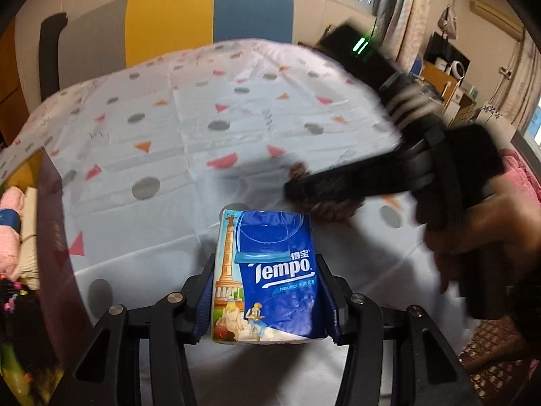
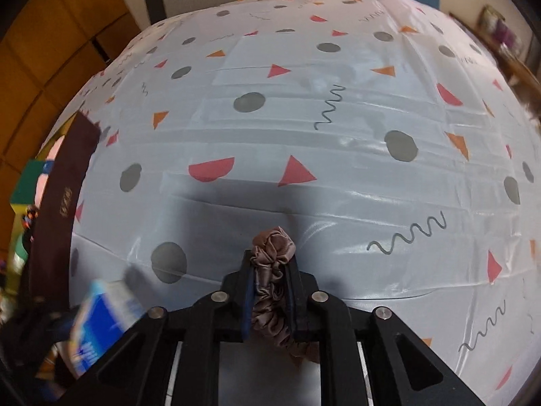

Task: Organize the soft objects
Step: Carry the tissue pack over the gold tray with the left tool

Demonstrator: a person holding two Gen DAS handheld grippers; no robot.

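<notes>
A blue Tempo tissue pack [image 1: 270, 277] stands upright between the pads of my left gripper [image 1: 267, 270], which is shut on it just above the patterned tablecloth [image 1: 189, 128]. The same pack shows blurred at the lower left of the right wrist view [image 2: 104, 318]. My right gripper [image 2: 272, 270] is shut on a brown satin scrunchie [image 2: 274, 247], bunched between its fingers over the cloth. From the left wrist view the right gripper [image 1: 297, 186] reaches in blurred from the right, just beyond the pack, with the scrunchie [image 1: 334, 208] under it.
A dark brown box wall [image 2: 64, 186] rises at the table's left edge, with pink and cream soft items [image 1: 13, 237] behind it. A grey, yellow and blue chair back [image 1: 203, 23] stands at the far side. A hand [image 1: 480, 237] holds the right gripper.
</notes>
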